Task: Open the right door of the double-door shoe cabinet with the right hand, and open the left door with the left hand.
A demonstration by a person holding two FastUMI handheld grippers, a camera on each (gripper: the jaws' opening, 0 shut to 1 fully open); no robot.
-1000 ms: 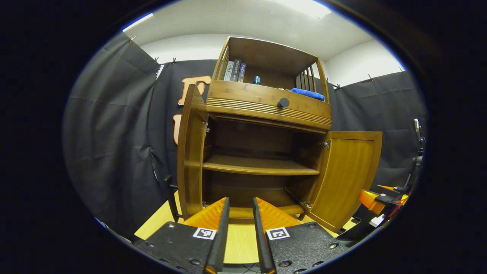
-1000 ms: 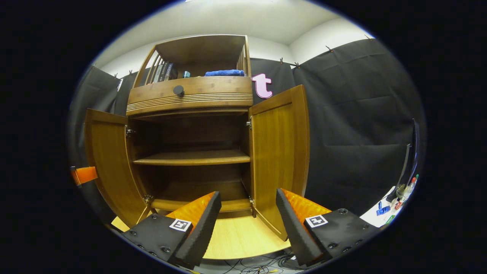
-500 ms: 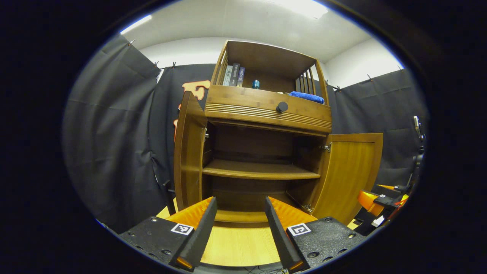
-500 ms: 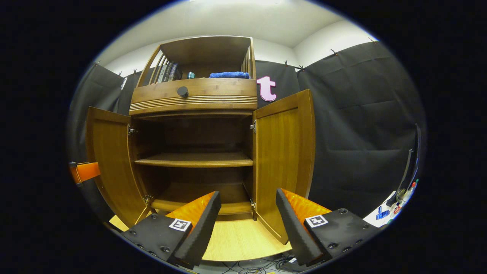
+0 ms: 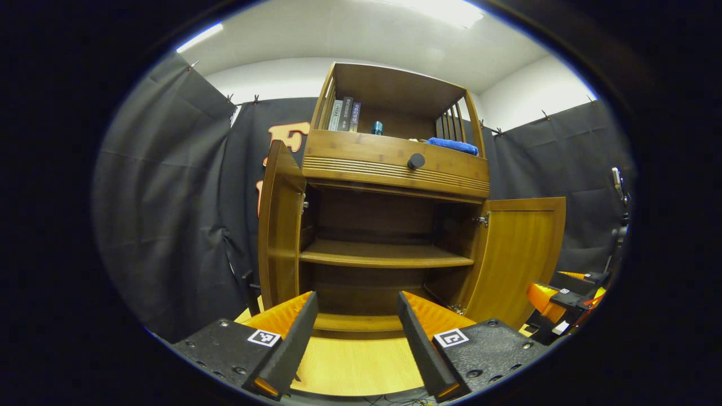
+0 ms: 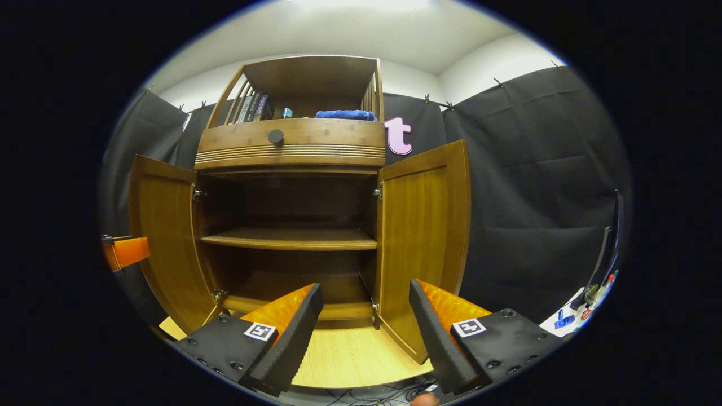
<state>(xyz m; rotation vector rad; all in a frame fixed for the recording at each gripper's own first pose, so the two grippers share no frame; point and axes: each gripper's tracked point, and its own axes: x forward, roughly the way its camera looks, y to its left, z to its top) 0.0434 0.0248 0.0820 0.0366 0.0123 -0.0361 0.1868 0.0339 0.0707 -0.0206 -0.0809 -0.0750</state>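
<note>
- The shoe cabinet is standing ahead of both grippers, with its two lower doors swung out and the shelf and dark inside showing.
- The left gripper is hanging low before the cabinet's base with its fingers spread wide and holding nothing; the light wooden floor is showing between them.
- The left door is lying up and to the left of those fingers, turned nearly edge-on, its long axis running upright.
- The right gripper is likewise hanging with its fingers parted and gripping nothing, aimed at the cabinet's open lower bay.
- The right door is standing just up and to the right of these fingers, upright, its inner face turned towards the camera.
- Each hand is sitting nearer its own door, neither touching it.
- Judging by how the doors are standing, both openings look done; any coming move would only be drawing the hands clear, straight back from the door edges.
- Above the doors, a drawer with a dark knob is sitting closed, with books and a blue cloth on the top shelf.
</note>
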